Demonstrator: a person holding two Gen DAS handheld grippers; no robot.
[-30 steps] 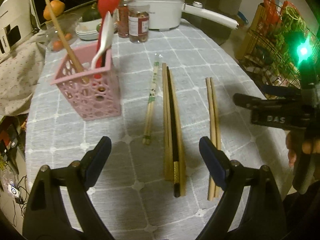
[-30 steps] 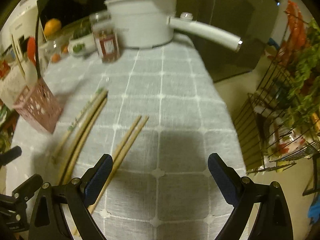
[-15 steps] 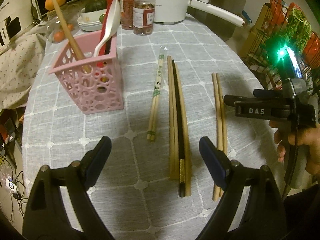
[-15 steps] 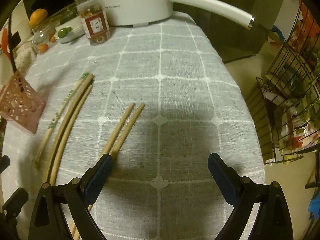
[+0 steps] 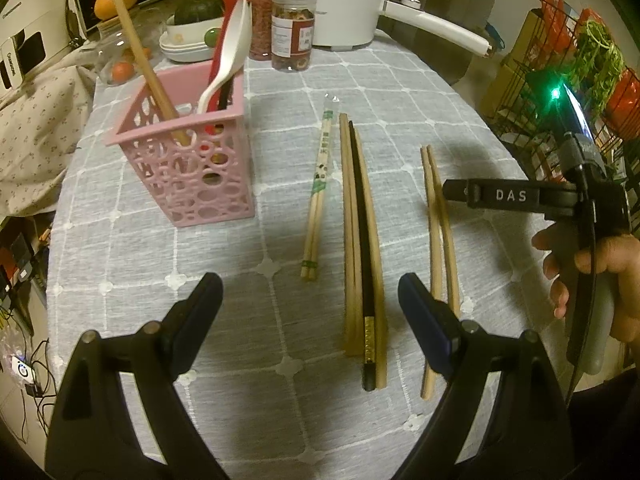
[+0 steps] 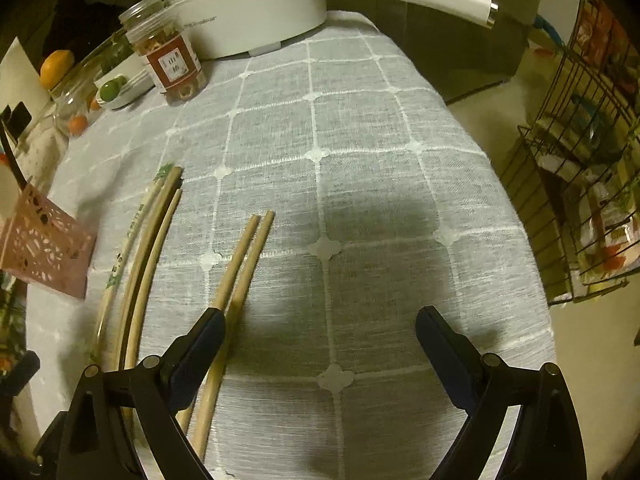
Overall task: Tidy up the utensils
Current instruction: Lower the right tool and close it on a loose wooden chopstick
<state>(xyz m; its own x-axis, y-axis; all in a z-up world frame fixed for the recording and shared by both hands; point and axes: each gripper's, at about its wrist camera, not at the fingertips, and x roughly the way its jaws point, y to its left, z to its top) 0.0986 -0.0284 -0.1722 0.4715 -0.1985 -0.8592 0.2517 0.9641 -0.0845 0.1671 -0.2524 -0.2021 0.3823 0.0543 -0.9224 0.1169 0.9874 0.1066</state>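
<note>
Both claws stand wide apart and hold nothing. Left claw [image 5: 310,294] hangs over the near edge of the surface [image 5: 120,264], which wears a grey checked cloth; between its fingers lies the near end of a bundle of long chopsticks [image 5: 362,248], wooden ones with a black one among them. Just beside this bundle, toward the left, lies a thinner pair in a printed paper sleeve [image 5: 318,196]. A plain wooden pair [image 6: 236,280] lies nearer the right edge, and the right claw [image 6: 320,328] is above it: the pair passes under the left finger [image 6: 200,344], though I cannot tell whether the finger touches it. A pink openwork holder [image 5: 192,172] stands toward the left edge, upright, with a red spoon [image 5: 236,4], a white spoon [image 5: 228,52] and a wooden handle [image 5: 140,52] leaning inside. At the far edge stand two jars [image 5: 292,36] and a white pot [image 5: 340,0] with a long handle.
</note>
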